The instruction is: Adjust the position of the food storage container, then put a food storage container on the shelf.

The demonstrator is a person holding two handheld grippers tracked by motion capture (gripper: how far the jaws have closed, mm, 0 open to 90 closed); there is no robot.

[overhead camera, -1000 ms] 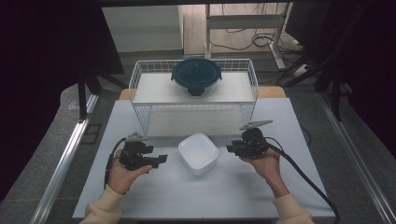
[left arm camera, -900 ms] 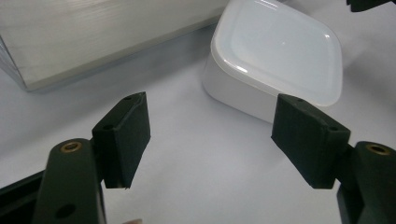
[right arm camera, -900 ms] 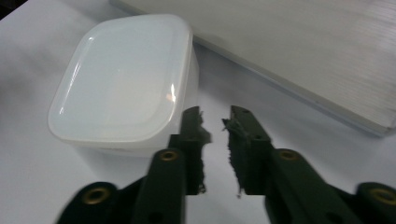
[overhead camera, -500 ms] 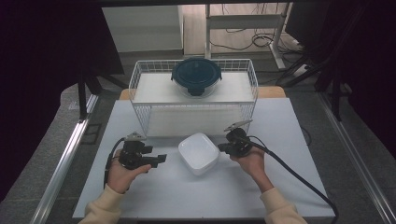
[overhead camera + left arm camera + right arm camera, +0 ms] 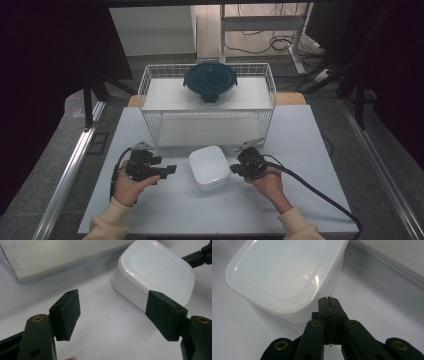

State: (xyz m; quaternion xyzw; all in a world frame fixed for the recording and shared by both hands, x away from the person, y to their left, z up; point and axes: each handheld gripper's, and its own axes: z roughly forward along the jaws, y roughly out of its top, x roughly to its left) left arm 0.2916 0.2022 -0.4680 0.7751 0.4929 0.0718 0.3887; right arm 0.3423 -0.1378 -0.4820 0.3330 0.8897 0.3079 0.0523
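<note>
A white rounded-rectangular lidded container [image 5: 209,166] sits on the white table between my two grippers. My left gripper [image 5: 169,170] lies to its left, pointing at it with the jaws wide apart and nothing between them. In the left gripper view the container [image 5: 155,272] lies just beyond the open left gripper [image 5: 117,312], close to one jaw. My right gripper [image 5: 233,170] is at the container's right side. In the right gripper view the right gripper [image 5: 328,301] is shut, pads pressed together on nothing, its tip right beside the container [image 5: 284,275] wall.
A white wire basket [image 5: 150,100] stands at the back of the table [image 5: 300,200]. A round glass dish with a dark lid [image 5: 210,82] rests on top of it. Cables trail from both grippers toward the front edge.
My right gripper has moved left and down to the container's side, and its jaws have come together. The left gripper and the container have stayed put.
</note>
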